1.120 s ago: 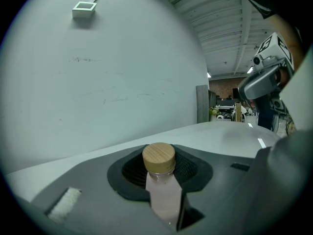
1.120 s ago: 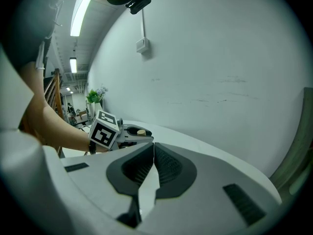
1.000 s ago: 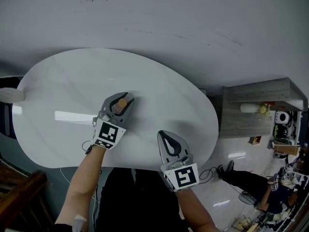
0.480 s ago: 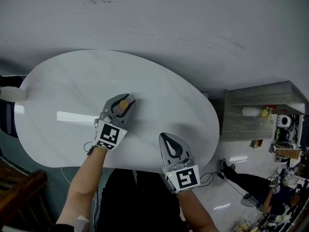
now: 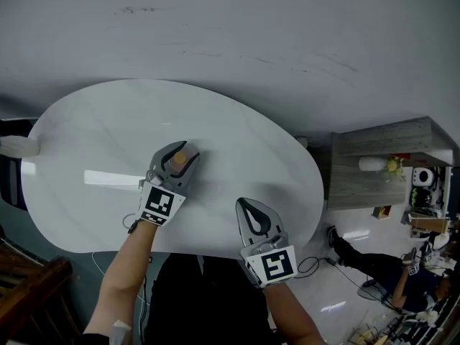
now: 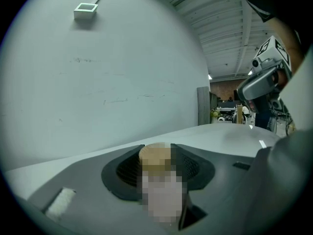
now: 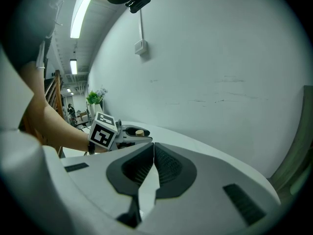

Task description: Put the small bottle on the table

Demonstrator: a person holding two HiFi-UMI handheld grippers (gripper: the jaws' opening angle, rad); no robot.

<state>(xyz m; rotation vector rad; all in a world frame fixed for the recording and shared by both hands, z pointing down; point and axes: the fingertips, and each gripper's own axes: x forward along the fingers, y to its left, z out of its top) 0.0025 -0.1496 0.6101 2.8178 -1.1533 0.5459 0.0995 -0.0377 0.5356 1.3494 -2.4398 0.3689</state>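
The small bottle [image 5: 180,159] with a cork top stands upright on the white oval table [image 5: 108,128], between the jaws of my left gripper [image 5: 177,149]. In the left gripper view the bottle [image 6: 159,190] fills the middle, its cork level with the dark pads [image 6: 124,173]. Those jaws are opening around it and the pads no longer look pressed on it. My right gripper [image 5: 249,203] hovers near the table's front edge, shut with nothing in it. Its own view shows the jaws of the right gripper [image 7: 153,148] meeting, with the left gripper [image 7: 132,130] and bottle cork [image 7: 140,132] beyond.
A grey wall rises behind the table. A wooden shelf unit [image 5: 388,157] with small items stands at the right. A person [image 5: 392,282] sits on the floor at lower right. Dark wooden furniture [image 5: 29,300] is at lower left.
The left gripper's jaws have spread slightly around the bottle, which stays put on the table. Both hands have hardly shifted.
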